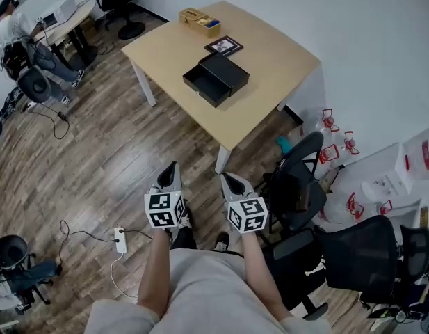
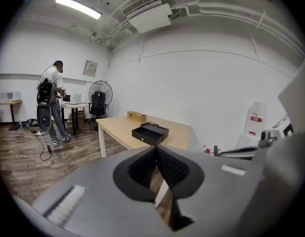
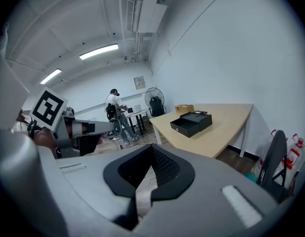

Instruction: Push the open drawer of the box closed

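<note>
nothing of the task is done yet. the black box (image 1: 230, 70) sits near the middle of the table (image 1: 277, 82), and its drawer (image 1: 202, 84) stands pulled out toward the table's near edge, empty as far as can be seen. the person stands on the wooden floor well short of the table, so neither tool is near the drawer. what is left, by my reading, is the whole job: walk up to the table, set a tool against the drawer front and push it back into the box.

the left gripper (image 2: 156, 149) has its jaws pressed together with nothing between them. the right gripper (image 3: 152, 149) looks the same, tips meeting and empty. both point slightly downward toward the table.

also on the table, beyond the box, lie a small dark framed card (image 1: 223, 45) and a wooden box (image 1: 199, 20) at the far corner.

no brand or word can be read. the cubes (image 1: 164, 209) on the tools carry black-and-white square patterns, not letters. the white jugs (image 1: 337, 148) on the floor right of the table bear red labels too small to read, and so is the wall notice (image 2: 90, 68) beyond the table.
</note>
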Demonstrator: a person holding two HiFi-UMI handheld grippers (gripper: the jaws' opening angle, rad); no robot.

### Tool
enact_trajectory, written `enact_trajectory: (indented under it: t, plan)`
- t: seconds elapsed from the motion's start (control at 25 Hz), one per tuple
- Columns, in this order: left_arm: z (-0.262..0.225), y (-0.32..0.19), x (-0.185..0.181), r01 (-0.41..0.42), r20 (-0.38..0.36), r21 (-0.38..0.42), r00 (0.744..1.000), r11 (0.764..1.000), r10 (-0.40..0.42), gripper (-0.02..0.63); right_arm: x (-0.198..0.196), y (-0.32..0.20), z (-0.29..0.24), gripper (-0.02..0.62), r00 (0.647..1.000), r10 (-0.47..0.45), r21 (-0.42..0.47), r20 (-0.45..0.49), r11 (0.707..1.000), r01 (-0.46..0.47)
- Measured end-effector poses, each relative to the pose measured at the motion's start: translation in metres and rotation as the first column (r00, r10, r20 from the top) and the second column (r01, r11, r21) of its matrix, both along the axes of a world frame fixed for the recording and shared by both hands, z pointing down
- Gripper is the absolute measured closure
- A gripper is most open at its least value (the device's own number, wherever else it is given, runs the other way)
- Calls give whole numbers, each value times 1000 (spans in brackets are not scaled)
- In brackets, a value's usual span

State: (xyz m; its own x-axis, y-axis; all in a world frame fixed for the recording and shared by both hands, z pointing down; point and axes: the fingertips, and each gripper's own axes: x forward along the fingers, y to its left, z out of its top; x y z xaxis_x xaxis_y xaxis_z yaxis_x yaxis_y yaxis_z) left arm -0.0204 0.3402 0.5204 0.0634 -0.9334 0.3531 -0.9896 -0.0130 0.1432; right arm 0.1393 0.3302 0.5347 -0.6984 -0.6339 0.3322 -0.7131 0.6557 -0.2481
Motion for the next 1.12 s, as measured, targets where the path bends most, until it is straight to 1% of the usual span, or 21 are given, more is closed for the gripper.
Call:
enact_trajectory:
  t: [0.08, 0.2, 0.44, 0.6, 0.76, 0.96, 1.12]
  plan:
    - [0, -19, -14, -4, -17, 5, 1000, 1000, 4, 554, -6, -13, -1, 594, 1000, 20, -8, -1, 1000, -20]
    - [4, -48, -31, -21, -36, 8, 999, 1000, 22, 554, -8, -35, 5, 594, 997, 75, -18, -29, 997, -76]
    - [14, -97, -65, -77, -65, -3, 995, 997, 77, 554, -16, -77, 13, 594, 980, 197, -46, -35, 979, -198]
    - [12, -121, -88, -107, -69, 4, 992, 994, 107, 554, -31, -97, 15, 594, 971, 232, -41, -48, 971, -234]
    - [14, -133, -108, -126, -71, -1, 990, 992, 126, 554, -38, -109, 21, 594, 962, 268, -52, -56, 961, -271]
    - [18, -153, -117, -148, -74, -13, 986, 989, 147, 554, -34, -126, 23, 594, 949, 307, -62, -64, 948, -311]
    - [24, -177, -115, -162, -74, -17, 984, 987, 161, 554, -29, -153, 26, 594, 943, 325, -64, -64, 942, -329]
